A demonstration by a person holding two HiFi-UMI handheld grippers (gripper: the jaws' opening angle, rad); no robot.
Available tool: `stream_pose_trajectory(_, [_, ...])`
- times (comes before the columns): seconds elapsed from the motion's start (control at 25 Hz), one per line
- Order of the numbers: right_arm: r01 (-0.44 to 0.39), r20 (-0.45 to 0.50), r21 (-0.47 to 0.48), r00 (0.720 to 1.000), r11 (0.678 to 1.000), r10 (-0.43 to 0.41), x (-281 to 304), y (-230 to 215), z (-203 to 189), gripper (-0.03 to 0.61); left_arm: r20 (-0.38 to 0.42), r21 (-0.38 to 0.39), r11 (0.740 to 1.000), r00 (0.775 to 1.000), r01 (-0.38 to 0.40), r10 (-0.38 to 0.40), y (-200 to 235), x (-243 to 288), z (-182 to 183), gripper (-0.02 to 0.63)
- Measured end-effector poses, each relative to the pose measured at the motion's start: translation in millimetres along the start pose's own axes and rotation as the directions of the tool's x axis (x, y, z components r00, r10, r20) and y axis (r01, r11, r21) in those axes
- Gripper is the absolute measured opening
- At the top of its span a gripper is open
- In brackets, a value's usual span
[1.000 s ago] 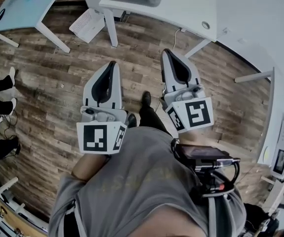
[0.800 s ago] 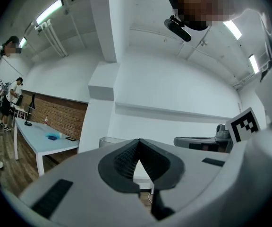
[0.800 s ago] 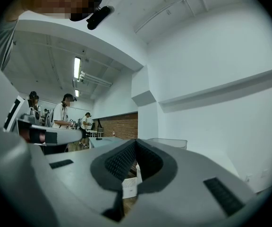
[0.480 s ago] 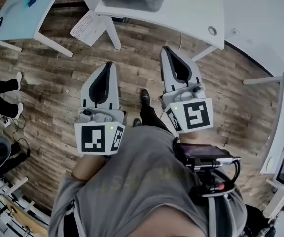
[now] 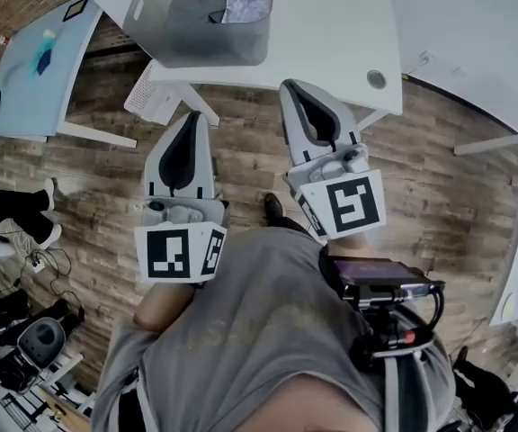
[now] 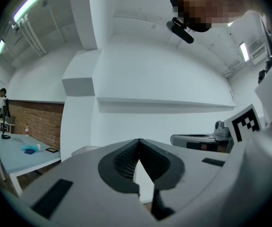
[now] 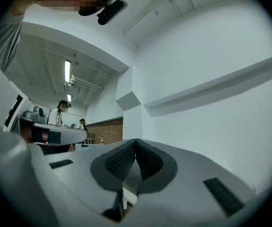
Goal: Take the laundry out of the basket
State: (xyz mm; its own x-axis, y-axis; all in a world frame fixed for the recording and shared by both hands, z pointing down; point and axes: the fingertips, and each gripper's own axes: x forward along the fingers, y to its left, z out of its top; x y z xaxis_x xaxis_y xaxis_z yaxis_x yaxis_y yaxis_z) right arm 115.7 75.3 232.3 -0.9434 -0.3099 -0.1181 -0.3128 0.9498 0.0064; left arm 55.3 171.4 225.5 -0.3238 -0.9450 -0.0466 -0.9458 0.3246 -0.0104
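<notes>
With the laundry lying inside the basket on the white table, the left gripper and right gripper, both pressed together on nothing and short of the basket's near wall, should spread only once above its rim, then descend onto the laundry.

the basket is translucent grey. the laundry in it is dark grey, with a whitish cloth. the tabletop is white. the floor is brown wood-grain planks. the left tool and right tool are pale grey with black pads and black-and-white square markers. the shirt is grey.
</notes>
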Motion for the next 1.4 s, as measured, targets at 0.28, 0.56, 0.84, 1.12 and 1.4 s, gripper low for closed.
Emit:
stream_pose_trajectory(0.28, [-0.051,0.0,-0.018,0.999,0.999,0.051,51.1,-21.1,1.5,0.008,0.013,-0.014,0.998,0.998,-0.056,0.056,25.8,39.2,0.9,0.009])
stream_pose_trajectory(0.56, [-0.064,0.02,-0.026,0.998,0.998,0.064,101.1,-29.9,1.1,0.008,0.02,-0.033,0.994,0.994,-0.109,0.109,68.6,62.3,-5.2,0.009])
stream_pose_trajectory(0.84, [-0.027,0.044,-0.059,0.999,0.998,0.029,165.0,-46.7,7.0,0.008,0.04,-0.07,0.993,0.994,-0.099,0.102,117.5,102.5,-10.8,0.009])
stream_pose_trajectory(1.12, [-0.005,0.013,-0.074,1.0,0.997,0.006,244.5,-51.0,2.4,0.008,0.053,-0.106,0.992,0.996,-0.069,0.075,181.2,153.9,-2.6,0.009])
stream_pose_trajectory(1.4, [-0.037,-0.039,-0.077,0.999,0.996,0.034,319.2,-37.6,-11.0,0.008,0.057,-0.122,0.992,0.998,-0.026,0.033,230.4,207.0,1.7,0.009])
